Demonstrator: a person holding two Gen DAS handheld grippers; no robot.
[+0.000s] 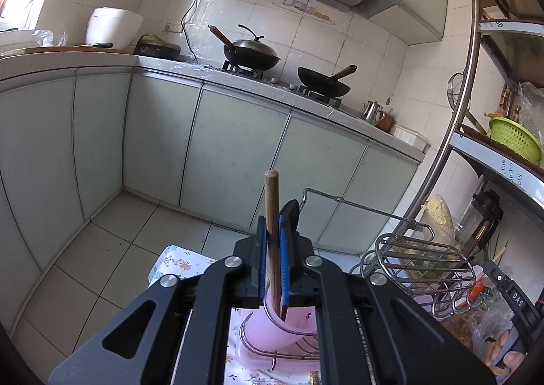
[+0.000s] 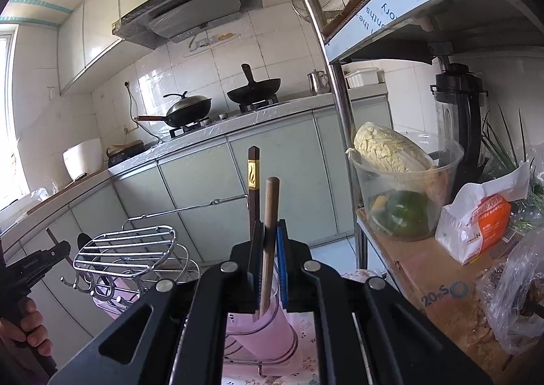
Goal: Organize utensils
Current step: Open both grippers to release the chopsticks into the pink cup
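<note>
My left gripper (image 1: 273, 232) is shut on a brown wooden chopstick (image 1: 272, 201) that stands upright, its lower end inside a pink cup (image 1: 265, 330) held by a wire rack (image 1: 418, 262). A black utensil handle (image 1: 291, 211) rises just behind the pads. My right gripper (image 2: 270, 239) is shut on a lighter wooden chopstick (image 2: 272, 201), also upright with its tip in a pink cup (image 2: 268, 327). A dark chopstick with a gold band (image 2: 253, 174) stands just behind it on the left. The wire rack (image 2: 129, 249) sits to the left.
A metal shelf on the right holds a tub with cabbage (image 2: 401, 181), a tissue pack (image 2: 476, 225), a blender (image 2: 459, 113) and a green basket (image 1: 513, 140). A floral cloth (image 1: 176, 262) covers the table. Across the tiled floor, two woks (image 1: 251, 52) sit on the counter.
</note>
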